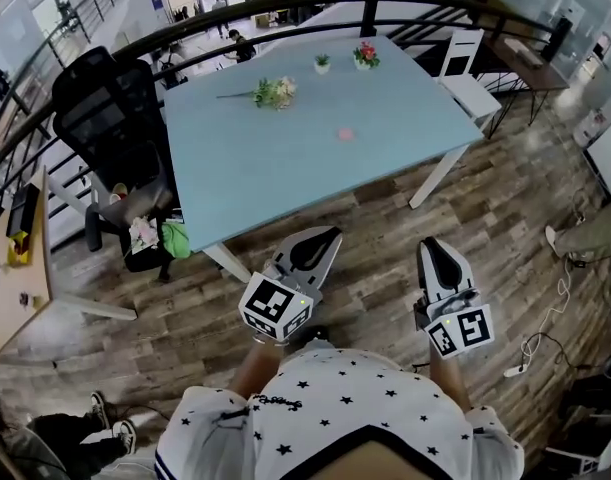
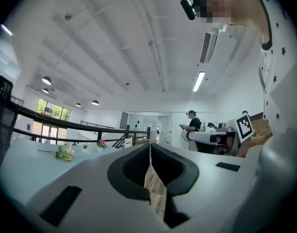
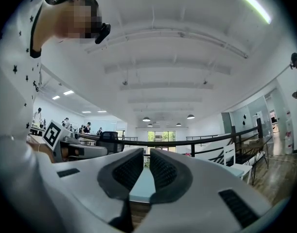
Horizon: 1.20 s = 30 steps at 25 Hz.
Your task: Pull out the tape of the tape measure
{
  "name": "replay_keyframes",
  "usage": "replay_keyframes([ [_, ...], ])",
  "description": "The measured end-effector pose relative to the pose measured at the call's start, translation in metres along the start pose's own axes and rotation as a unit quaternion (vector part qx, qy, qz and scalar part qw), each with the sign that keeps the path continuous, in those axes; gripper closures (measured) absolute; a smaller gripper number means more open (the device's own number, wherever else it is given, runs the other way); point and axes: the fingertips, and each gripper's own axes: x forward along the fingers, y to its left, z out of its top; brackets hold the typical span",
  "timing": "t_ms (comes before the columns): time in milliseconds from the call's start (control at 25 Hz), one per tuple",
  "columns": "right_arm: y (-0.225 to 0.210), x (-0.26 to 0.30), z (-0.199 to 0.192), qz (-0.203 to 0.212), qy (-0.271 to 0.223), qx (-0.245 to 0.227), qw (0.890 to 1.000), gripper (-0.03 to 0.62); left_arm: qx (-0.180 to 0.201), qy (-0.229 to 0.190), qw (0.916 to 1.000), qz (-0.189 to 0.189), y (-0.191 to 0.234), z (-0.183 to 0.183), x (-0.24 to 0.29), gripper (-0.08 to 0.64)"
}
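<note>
holding the left gripper (image 1: pixel 325 238) low over the wood floor (image 1: pixel 385 218), just short of the table's near edge, nose aimed far and a little right; jaws pressed together, clenched on nothing. holding the right gripper (image 1: pixel 431 246) beside it, to the right and apart from it, nose aimed far; jaws a narrow slit apart, released, with only a strip of the pale blue table (image 1: pixel 265 168) showing through the gap. both forearms drawn in close against the star-printed shirt (image 1: pixel 335 408).

out on the table, right of its middle and well apart from both grippers, a small pink thing (image 1: pixel 345 134), perhaps the tape measure; too small to tell its long axis or which way it points. bare tabletop between it and the grippers.

farther left on the table, a bunch of flowers (image 1: pixel 275 92) lying flat, stems toward the left. near the far edge, a small green potted plant (image 1: pixel 323 63) and a pot of red flowers (image 1: pixel 365 56). at the table's left side a black office chair (image 1: pixel 110 108); at its far right corner a white chair (image 1: pixel 465 68); beyond, a dark railing (image 1: pixel 285 8) curving round. on the floor at far right, a white cable (image 1: pixel 560 298).
</note>
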Motion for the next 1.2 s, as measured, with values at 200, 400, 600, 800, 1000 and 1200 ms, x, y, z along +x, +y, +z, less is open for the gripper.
replay_keyframes([
  [200,0.008,0.017,-0.006,0.012,0.005,0.006,1.0,0.551,0.0,0.012,0.9998,0.014,0.02,-0.006,-0.007,0.528],
  [400,-0.003,0.036,-0.014,0.022,0.014,0.005,1.0,0.543,-0.014,0.014,0.9996,0.018,0.03,-0.014,0.001,0.528],
  [600,-0.025,0.087,-0.02,0.068,0.013,0.008,0.998,0.543,-0.009,0.016,0.998,0.06,0.057,-0.013,0.011,0.528],
  [800,-0.048,0.152,-0.028,0.127,-0.003,0.035,0.991,0.529,0.005,0.03,0.9906,0.133,0.101,-0.007,0.027,0.528],
  [1000,-0.086,0.195,-0.051,0.154,0.02,0.052,0.986,0.523,-0.011,0.045,0.9867,0.156,0.127,-0.018,0.069,0.528],
  [1200,-0.124,0.238,-0.056,0.172,0.02,0.063,0.983,0.523,-0.026,0.037,0.9817,0.185,0.16,-0.016,0.12,0.526],
])
